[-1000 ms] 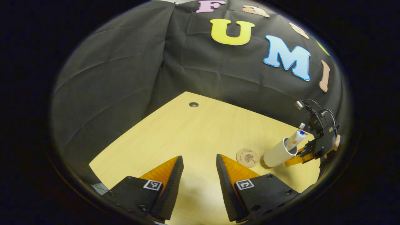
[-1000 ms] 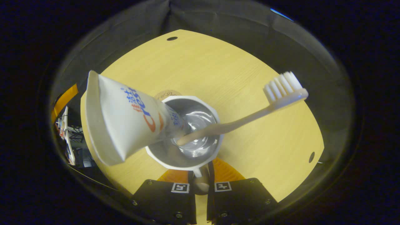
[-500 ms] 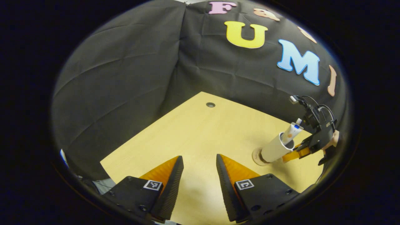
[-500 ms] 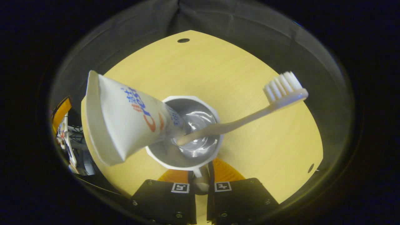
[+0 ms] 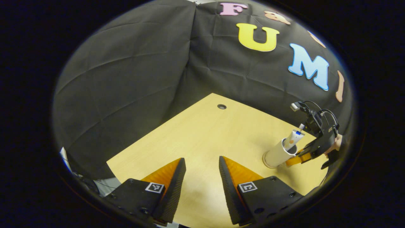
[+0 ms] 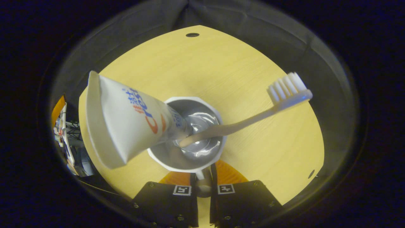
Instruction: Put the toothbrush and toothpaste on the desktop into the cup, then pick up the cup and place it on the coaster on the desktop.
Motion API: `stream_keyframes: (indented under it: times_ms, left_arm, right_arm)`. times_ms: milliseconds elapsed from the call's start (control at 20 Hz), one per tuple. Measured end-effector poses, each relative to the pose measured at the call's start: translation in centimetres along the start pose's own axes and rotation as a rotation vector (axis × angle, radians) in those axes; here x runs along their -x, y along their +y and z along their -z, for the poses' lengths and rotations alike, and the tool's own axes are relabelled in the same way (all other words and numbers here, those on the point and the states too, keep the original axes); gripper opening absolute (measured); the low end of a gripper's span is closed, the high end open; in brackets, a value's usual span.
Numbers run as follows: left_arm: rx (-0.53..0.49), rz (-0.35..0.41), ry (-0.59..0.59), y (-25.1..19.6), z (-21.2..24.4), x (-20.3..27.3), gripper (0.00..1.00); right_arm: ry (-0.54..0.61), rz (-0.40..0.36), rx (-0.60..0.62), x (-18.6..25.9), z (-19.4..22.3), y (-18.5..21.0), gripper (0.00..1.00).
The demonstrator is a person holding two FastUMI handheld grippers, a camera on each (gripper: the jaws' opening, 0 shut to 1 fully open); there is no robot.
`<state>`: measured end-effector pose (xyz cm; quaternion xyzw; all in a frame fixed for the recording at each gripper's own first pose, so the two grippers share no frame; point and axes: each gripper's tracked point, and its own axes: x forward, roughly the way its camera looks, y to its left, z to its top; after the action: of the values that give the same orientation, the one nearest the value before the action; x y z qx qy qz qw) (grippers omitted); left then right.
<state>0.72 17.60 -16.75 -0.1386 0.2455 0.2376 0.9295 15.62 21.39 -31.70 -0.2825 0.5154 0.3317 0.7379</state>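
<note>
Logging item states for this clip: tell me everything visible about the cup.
The cup is white with a faceted rim and a shiny grey inside. It stands upright on the desk. The toothpaste and toothbrush lean out of it to opposite sides. The right gripper is shut on its handle.

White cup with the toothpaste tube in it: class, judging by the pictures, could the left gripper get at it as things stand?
Probably yes, though not freely. The left gripper, jaws open, has bare wooden desktop between it and the white cup. But the right gripper is clamped on the cup's handle, so that side is taken.
</note>
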Motion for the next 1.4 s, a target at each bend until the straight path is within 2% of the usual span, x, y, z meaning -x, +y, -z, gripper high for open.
stream_keyframes:
  times_ms: [250,600,800,950,1150,1250,1400]
  left_arm:
    - [-0.018,0.027,-0.002,-1.0,-0.1,-0.2,0.73]
    - [-0.024,0.048,-0.007,-1.1,-0.1,-0.4,0.71]
    - [-0.033,0.072,-0.011,-1.9,-0.4,-0.3,0.71]
    - [-0.054,0.108,-0.022,-3.2,-0.8,-0.2,0.71]
    - [-0.103,0.189,-0.031,-6.8,-1.5,-0.5,0.71]
    - [-0.136,0.241,-0.043,-9.3,-2.3,-0.2,0.7]
    - [-0.18,0.33,-0.077,-13.5,-3.6,0.9,0.71]
  right_arm:
    - [0.005,0.013,0.005,0.3,-0.1,1.6,0.19]
    - [-0.013,-0.005,-0.015,5.1,2.3,1.9,0.25]
    - [-0.042,0.004,-0.035,8.6,2.7,-0.3,0.29]
    - [-0.113,-0.001,-0.093,15.6,4.1,-2.3,0.29]
    - [-0.209,0.005,-0.2,29.4,8.3,-5.9,0.29]
    - [-0.28,0.037,-0.252,35.7,11.3,-7.3,0.29]
    - [-0.419,0.069,-0.358,47.0,15.9,-7.5,0.96]
